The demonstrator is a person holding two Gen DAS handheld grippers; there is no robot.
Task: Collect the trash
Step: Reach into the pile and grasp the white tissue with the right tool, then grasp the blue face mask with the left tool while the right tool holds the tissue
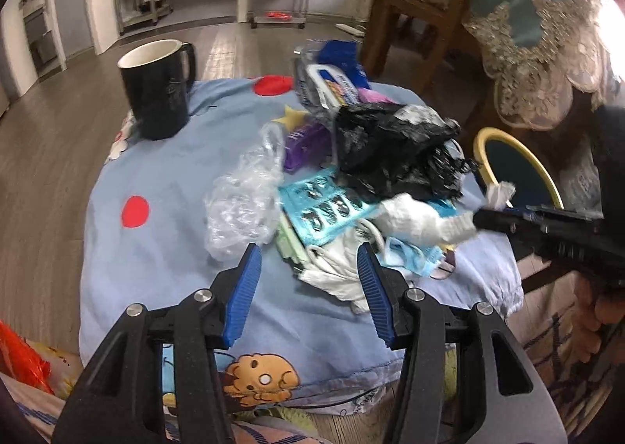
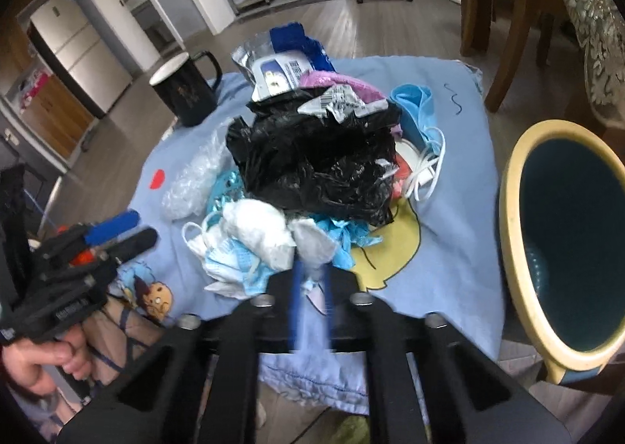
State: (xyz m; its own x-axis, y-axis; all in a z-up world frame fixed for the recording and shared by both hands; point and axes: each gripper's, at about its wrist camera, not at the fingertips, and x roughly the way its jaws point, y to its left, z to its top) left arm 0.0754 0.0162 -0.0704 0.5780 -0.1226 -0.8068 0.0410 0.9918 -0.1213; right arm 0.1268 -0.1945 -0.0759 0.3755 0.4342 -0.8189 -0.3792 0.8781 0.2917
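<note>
A heap of trash lies on a small table under a light blue cartoon cloth (image 1: 156, 248). It includes a crumpled black plastic bag (image 1: 390, 147) (image 2: 312, 162), a clear plastic bag (image 1: 242, 201), a light blue blister tray (image 1: 320, 205) and face masks (image 1: 332, 276). My left gripper (image 1: 308, 250) (image 2: 144, 227) hovers open over the near edge of the heap, its blue pads either side of a white mask without pressing on it. My right gripper (image 2: 312, 272) (image 1: 478, 219) is shut on a white crumpled tissue (image 2: 312, 244) (image 1: 418, 221) at the heap's near side.
A yellow-rimmed bin (image 2: 508, 209) (image 1: 482, 143) with a dark inside stands beside the table on the right. A black mug (image 1: 156, 88) (image 2: 187, 92) stands at the table's far left. Wooden chairs and a lace-covered table are behind on the right. A hand (image 2: 31, 362) holds the left gripper.
</note>
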